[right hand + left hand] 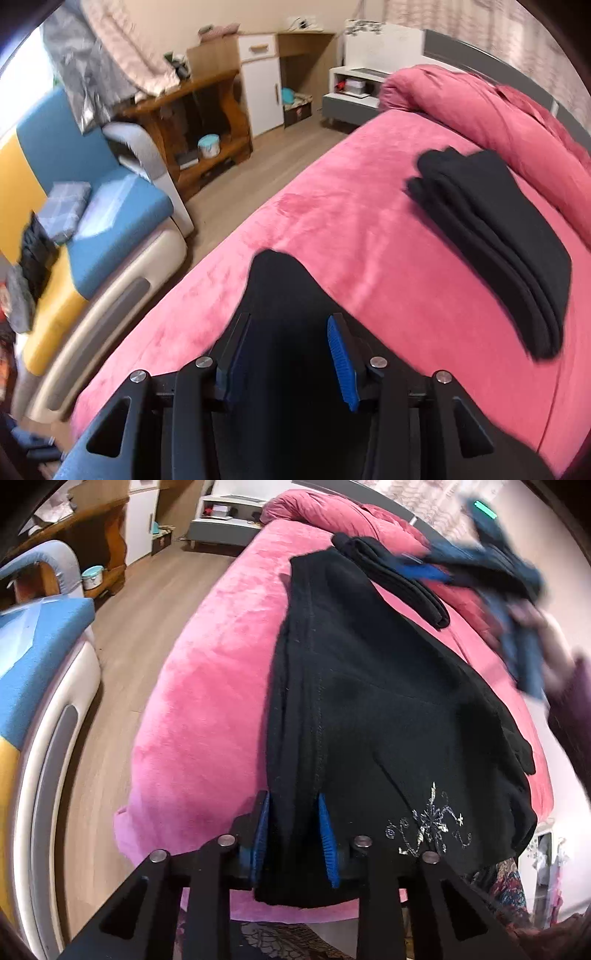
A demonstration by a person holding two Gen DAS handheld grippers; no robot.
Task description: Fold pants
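Note:
Black pants (pixel 369 709) with a silver embroidered motif lie lengthwise on the pink bed (pixel 207 686). My left gripper (pixel 293 812) is shut on the near edge of the pants, with cloth bunched between its blue pads. My right gripper (pixel 288 332) holds black cloth of the pants (pixel 280 288) between its jaws, above the bed (pixel 369 229). In the left wrist view the right gripper (pixel 428 570) shows blurred at the far end of the pants.
A folded stack of black garments (pixel 491 240) lies on the bed near the pink pillows (pixel 480 99). A blue and yellow sofa (pixel 92 206) stands left of the bed across a strip of wooden floor. A wooden shelf (pixel 199 110) and white cabinet stand behind.

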